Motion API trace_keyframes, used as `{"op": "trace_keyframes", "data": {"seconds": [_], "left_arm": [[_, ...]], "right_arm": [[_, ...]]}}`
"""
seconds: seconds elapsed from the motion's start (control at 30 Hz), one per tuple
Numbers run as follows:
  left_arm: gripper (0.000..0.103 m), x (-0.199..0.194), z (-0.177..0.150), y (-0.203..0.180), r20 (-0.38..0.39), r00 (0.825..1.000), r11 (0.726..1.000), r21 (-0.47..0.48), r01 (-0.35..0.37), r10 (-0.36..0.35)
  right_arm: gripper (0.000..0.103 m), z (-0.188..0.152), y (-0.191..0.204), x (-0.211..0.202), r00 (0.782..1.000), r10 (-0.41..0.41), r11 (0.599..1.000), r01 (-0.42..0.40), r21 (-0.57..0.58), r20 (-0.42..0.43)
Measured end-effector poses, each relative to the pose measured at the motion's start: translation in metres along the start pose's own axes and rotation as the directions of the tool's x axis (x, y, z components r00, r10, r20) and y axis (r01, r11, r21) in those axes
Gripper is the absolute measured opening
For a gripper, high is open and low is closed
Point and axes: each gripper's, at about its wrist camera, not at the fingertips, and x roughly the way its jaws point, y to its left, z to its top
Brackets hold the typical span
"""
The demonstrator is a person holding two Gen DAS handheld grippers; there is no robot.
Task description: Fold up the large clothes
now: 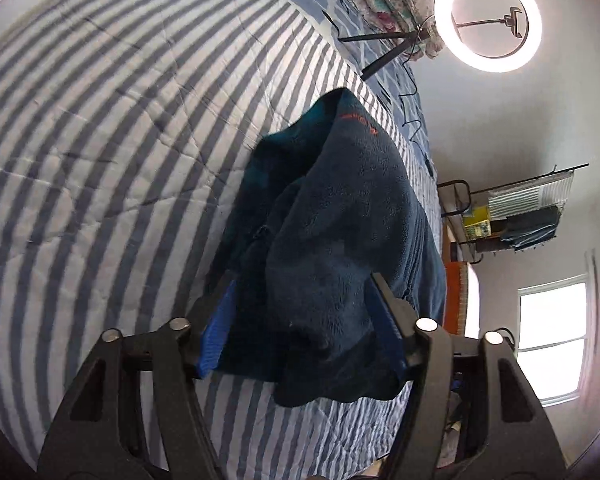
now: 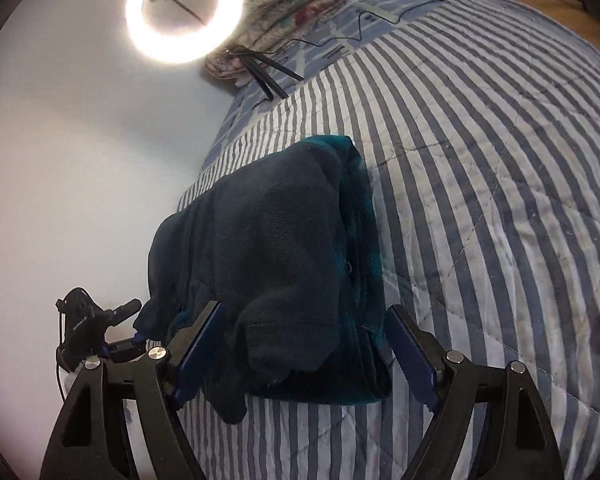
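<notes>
A dark blue fleece garment (image 1: pixel 332 216) lies folded into a thick bundle on the striped bed quilt (image 1: pixel 100 160), with an orange logo near its far end. My left gripper (image 1: pixel 304 312) straddles the near end, and the fabric bulges between both blue pads (image 1: pixel 216 328), which press on it. In the right wrist view the same fleece (image 2: pixel 276 240) lies between the jaws of my right gripper (image 2: pixel 304 344). Its left pad (image 2: pixel 198 344) touches a hanging sleeve, while the right pad stands a little clear of the fold's edge. The left gripper (image 2: pixel 88 332) shows at the bundle's left end.
A lit ring light (image 1: pixel 488 18) on a tripod stands at the head of the bed beside a floral blanket (image 2: pixel 292 12). A black cable (image 1: pixel 412 108) trails over the quilt. Beyond the bed edge are a wire rack (image 1: pixel 512 208) and a window (image 1: pixel 552 340).
</notes>
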Motion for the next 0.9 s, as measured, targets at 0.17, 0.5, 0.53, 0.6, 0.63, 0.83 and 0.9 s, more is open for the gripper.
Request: {"op": "trace_keyframes", "data": {"seconds": [0.17,0.5,0.53,0.6,0.63,0.83,0.9], "left_arm": [[0.008,0.004,-0.01,-0.01,0.055,0.998,0.998,0.052,-0.027,0.025],[0.006,-0.03,-0.051,-0.003,0.078,0.993,0.984,0.144,-0.101,0.091],[0.006,-0.013,-0.054,0.009,0.038,0.99,0.982,0.13,-0.138,0.134],[0.006,0.009,-0.057,0.021,0.013,0.983,0.975,0.127,-0.182,0.182],[0.006,0.014,-0.058,0.02,0.018,0.98,0.969,0.146,-0.201,0.2],[0.015,-0.002,-0.062,-0.014,0.078,0.965,0.927,0.266,-0.263,0.252],[0.017,-0.013,-0.066,-0.021,0.089,0.96,0.912,0.301,-0.28,0.266]], "right_arm": [[0.021,0.005,0.008,0.01,0.996,0.073,0.997,-0.074,-0.019,-0.049],[0.006,-0.025,0.031,-0.041,0.991,0.106,0.984,-0.116,-0.134,-0.082],[0.006,-0.034,0.024,-0.03,0.992,0.049,0.987,-0.066,-0.144,-0.115],[0.006,-0.045,0.007,-0.007,0.986,-0.037,0.99,0.013,-0.143,-0.163],[0.006,-0.049,0.001,0.003,0.983,-0.062,0.99,0.037,-0.139,-0.174],[0.018,-0.045,0.021,-0.008,0.988,-0.071,0.98,0.043,-0.197,-0.137],[0.029,-0.042,0.03,-0.021,0.984,-0.125,0.966,0.091,-0.242,-0.13]]}}
